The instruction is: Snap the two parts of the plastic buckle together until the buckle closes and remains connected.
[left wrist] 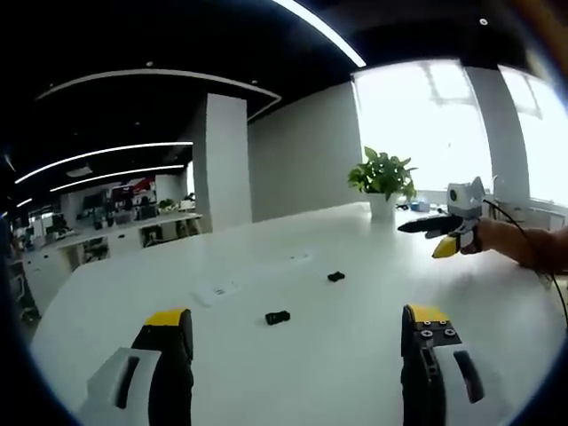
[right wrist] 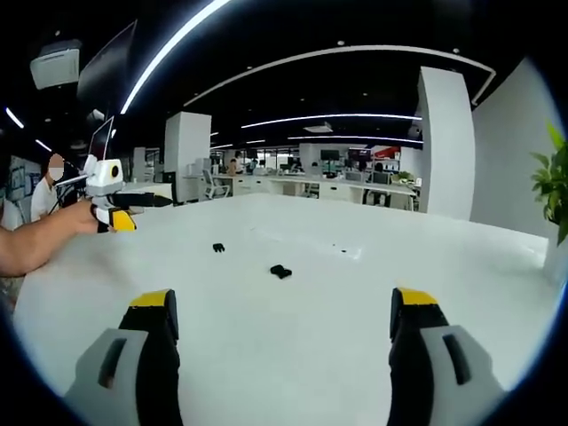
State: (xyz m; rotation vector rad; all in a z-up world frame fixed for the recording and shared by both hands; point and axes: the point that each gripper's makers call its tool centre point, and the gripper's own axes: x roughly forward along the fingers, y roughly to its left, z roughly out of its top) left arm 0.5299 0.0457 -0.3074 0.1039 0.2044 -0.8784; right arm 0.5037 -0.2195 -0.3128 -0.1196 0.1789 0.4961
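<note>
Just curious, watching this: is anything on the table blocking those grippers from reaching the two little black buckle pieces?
Nothing visible does. Both buckle pieces lie apart on bare white table, ahead of the open left gripper and open right gripper.

My left gripper (left wrist: pixel 297 342) hangs above the white table (left wrist: pixel 355 355) with its jaws spread wide, gripping nothing; yellow pads top both black fingers (left wrist: pixel 169 318). Between the jaws, toward twelve o'clock, lies one black buckle part (left wrist: pixel 277 317); the second buckle part (left wrist: pixel 335 277) sits well apart from it at one o'clock. My right gripper (left wrist: pixel 441 232) hovers at two o'clock, my hand behind it. A potted plant (left wrist: pixel 382 180) stands beyond, beside the bright window (left wrist: pixel 417 115).
</note>
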